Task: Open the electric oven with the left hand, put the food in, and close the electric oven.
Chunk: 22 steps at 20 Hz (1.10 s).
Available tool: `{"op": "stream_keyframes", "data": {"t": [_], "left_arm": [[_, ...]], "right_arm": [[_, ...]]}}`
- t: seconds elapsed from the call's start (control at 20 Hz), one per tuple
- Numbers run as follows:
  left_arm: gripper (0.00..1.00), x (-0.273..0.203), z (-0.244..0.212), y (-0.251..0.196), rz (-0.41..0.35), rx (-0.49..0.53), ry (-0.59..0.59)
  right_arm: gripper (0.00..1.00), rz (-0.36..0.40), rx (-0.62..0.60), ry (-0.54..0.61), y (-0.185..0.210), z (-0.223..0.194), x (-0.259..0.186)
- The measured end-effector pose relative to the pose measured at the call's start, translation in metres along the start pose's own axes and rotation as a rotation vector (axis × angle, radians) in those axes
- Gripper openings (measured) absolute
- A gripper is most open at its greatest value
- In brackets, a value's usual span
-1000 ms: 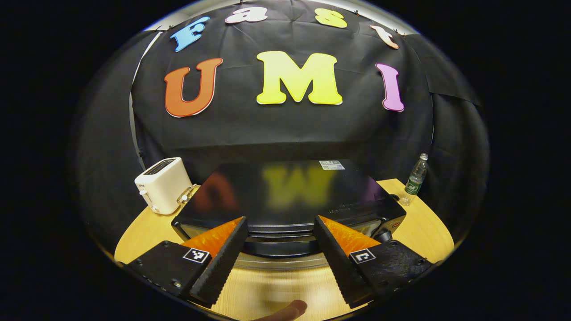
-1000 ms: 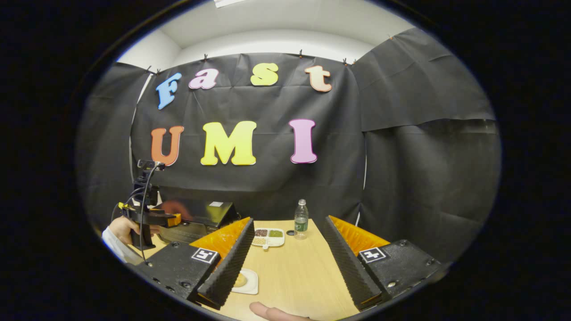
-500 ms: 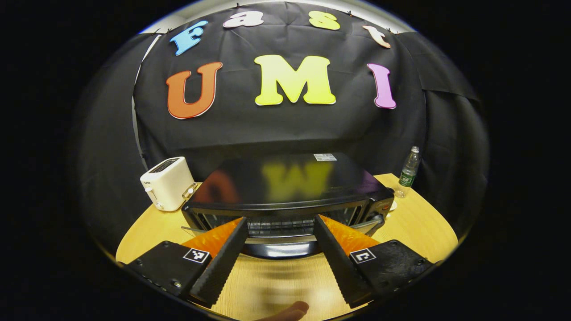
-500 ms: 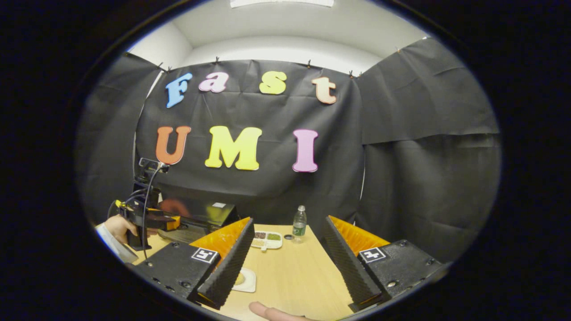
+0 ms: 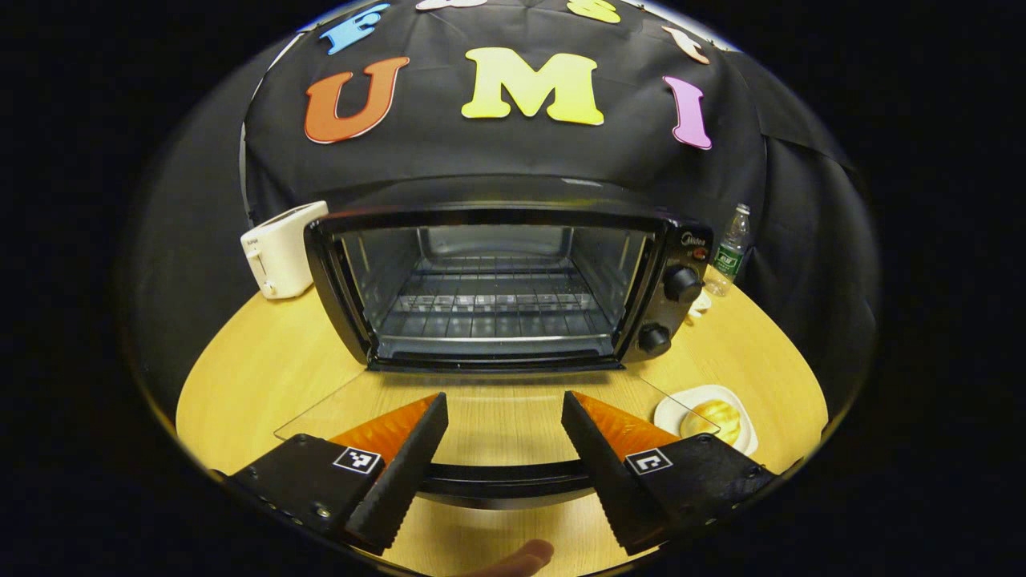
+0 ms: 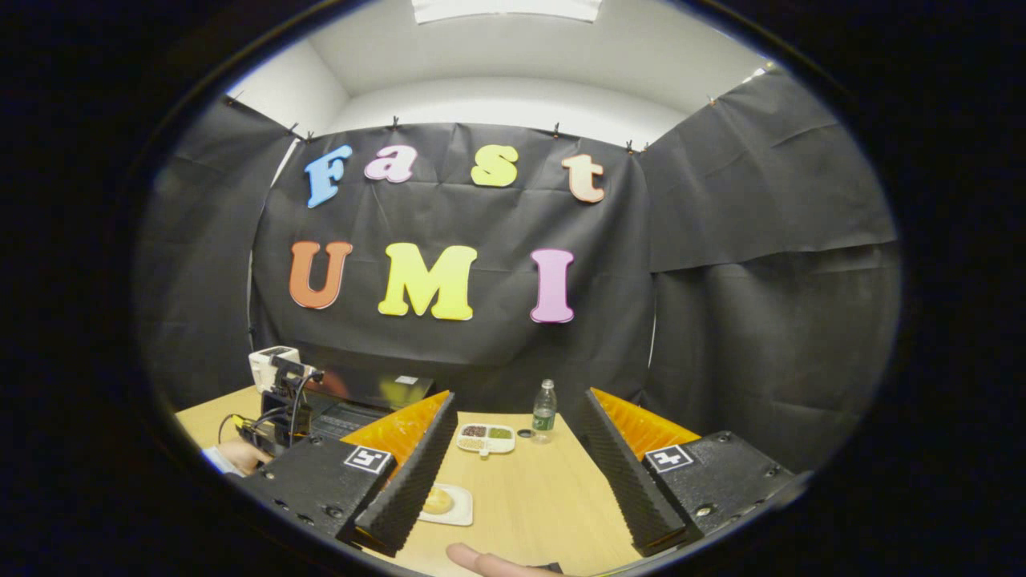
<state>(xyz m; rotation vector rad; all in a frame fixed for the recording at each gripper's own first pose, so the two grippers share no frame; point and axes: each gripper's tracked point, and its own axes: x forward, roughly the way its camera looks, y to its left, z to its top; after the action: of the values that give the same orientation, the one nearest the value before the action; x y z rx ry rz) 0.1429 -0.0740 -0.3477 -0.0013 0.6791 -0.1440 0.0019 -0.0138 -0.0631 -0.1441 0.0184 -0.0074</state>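
The black electric oven [image 5: 513,280] stands open on the wooden table, its wire rack bare. Its glass door [image 5: 481,409] lies folded down flat toward me. My left gripper [image 5: 503,401] is open just above the door, and the door's black handle [image 5: 505,481] runs crosswise under its fingers. A bread roll on a white plate [image 5: 709,417] sits to the right of the door. In the right gripper view the same plate [image 6: 441,503] lies beside the left finger of my right gripper [image 6: 519,397], which is open, empty and above the table. The oven [image 6: 377,393] stands at far left there.
A white toaster [image 5: 280,248] stands left of the oven and a water bottle [image 5: 729,252] behind its right side. In the right gripper view a divided dish of grains [image 6: 485,437] sits near the bottle [image 6: 544,410]. A hand [image 6: 236,455] holds the left gripper.
The left gripper has swung down and back, and the oven door has gone from nearly shut to lying flat open. The right gripper has tilted slightly upward.
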Motion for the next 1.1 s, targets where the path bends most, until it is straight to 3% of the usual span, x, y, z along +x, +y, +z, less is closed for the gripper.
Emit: {"op": "stream_keyframes", "data": {"t": [0.05,0.1,0.6,1.1], "left_arm": [[0.96,0.002,-0.003,0.000,0.001,-0.002,0.002],[0.96,0.000,-0.005,-0.001,0.002,-0.004,-0.002],[0.96,0.016,-0.047,0.000,0.006,-0.007,0.089],[0.94,0.002,-0.027,-0.002,-0.006,-0.015,0.018]], "right_arm": [[1.00,0.002,0.001,0.000,0.001,-0.001,0.000],[0.96,0.005,0.003,0.002,0.002,-0.001,0.000],[1.00,0.025,0.003,0.037,0.015,-0.018,0.006],[1.00,0.033,0.022,0.072,0.017,-0.029,0.013]]}}
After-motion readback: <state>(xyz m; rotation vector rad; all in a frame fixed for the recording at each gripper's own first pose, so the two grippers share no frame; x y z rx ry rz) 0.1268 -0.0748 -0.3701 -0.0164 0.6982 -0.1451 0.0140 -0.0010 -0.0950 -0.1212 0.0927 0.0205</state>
